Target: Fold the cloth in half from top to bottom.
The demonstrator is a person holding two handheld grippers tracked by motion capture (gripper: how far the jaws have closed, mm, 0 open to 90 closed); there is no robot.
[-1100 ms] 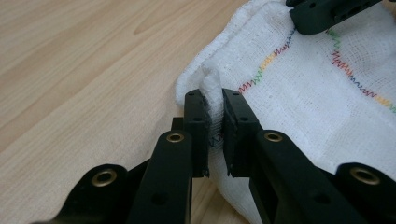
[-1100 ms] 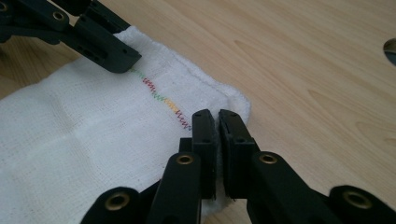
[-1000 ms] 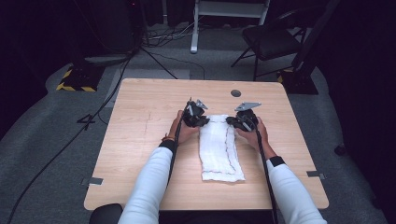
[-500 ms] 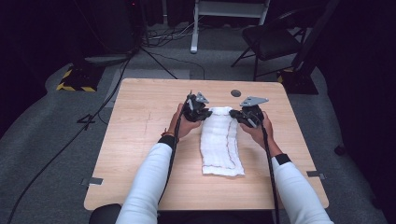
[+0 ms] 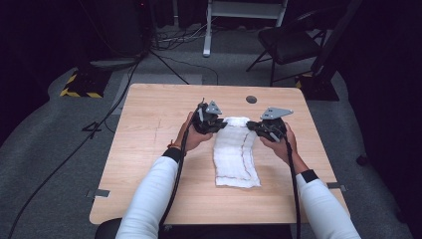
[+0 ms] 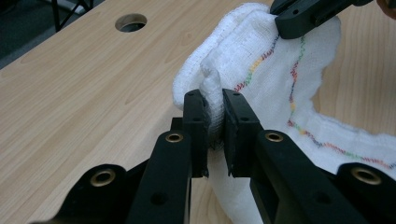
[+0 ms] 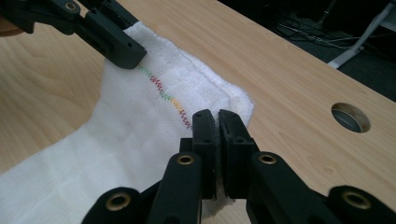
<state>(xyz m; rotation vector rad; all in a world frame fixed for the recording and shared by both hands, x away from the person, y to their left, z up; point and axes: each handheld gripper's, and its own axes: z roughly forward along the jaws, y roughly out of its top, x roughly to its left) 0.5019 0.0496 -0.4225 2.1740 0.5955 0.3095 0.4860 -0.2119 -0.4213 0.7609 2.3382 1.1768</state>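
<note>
Both claws, left (image 6: pixel 215 123) and right (image 7: pixel 217 140), clamp the cloth's (image 5: pixel 234 154) far corners; lift evenly, keeping it taut.

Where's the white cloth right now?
In the high view the white cloth lies mid-table, running lengthwise toward the person, its far corners pinched by the left gripper and right gripper, just short of the round hole.

- Wooden table (image 5: pixel 149 129), round hole (image 5: pixel 251 99) near its far edge.
- Dark chair (image 5: pixel 288 45) beyond, on grey floor.
- Yellow-black striped base (image 5: pixel 79 87), far left.
</note>
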